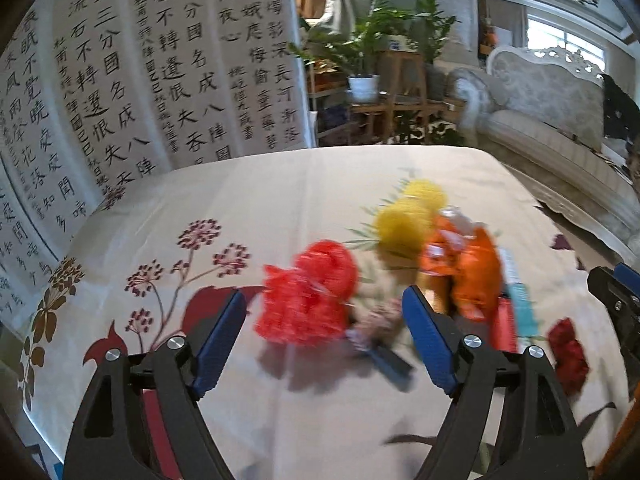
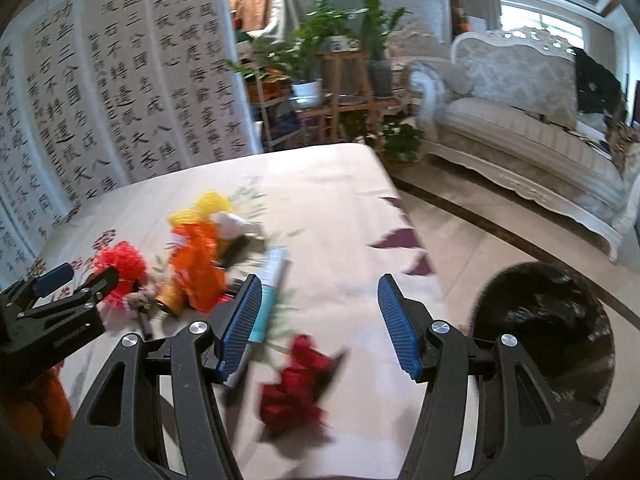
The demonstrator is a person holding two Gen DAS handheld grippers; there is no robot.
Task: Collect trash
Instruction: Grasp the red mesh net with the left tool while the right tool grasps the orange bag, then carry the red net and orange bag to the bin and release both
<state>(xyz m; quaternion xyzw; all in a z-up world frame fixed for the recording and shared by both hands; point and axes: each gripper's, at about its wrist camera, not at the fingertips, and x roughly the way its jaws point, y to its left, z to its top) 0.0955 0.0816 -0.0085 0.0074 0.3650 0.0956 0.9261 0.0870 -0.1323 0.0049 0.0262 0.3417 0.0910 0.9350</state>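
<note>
Trash lies on a floral tablecloth (image 1: 280, 208). A bright red mesh wad (image 1: 308, 296) sits just ahead of my open left gripper (image 1: 324, 312), between its blue pads. Behind it are a yellow mesh ball (image 1: 404, 220), an orange wrapper (image 1: 468, 272), a teal-and-white tube (image 1: 516, 292) and a dark red crumpled wad (image 1: 568, 352). In the right wrist view my right gripper (image 2: 320, 304) is open and empty, above the dark red wad (image 2: 296, 388); the tube (image 2: 270, 292) lies by its left pad. The left gripper (image 2: 60, 292) shows at the left.
A black-lined bin (image 2: 544, 332) stands on the floor right of the table. A calligraphy screen (image 1: 140, 72) stands behind the table. Potted plants (image 1: 372, 48) and a white sofa (image 2: 520, 112) are further back. The table's right edge (image 2: 404, 216) drops to tiled floor.
</note>
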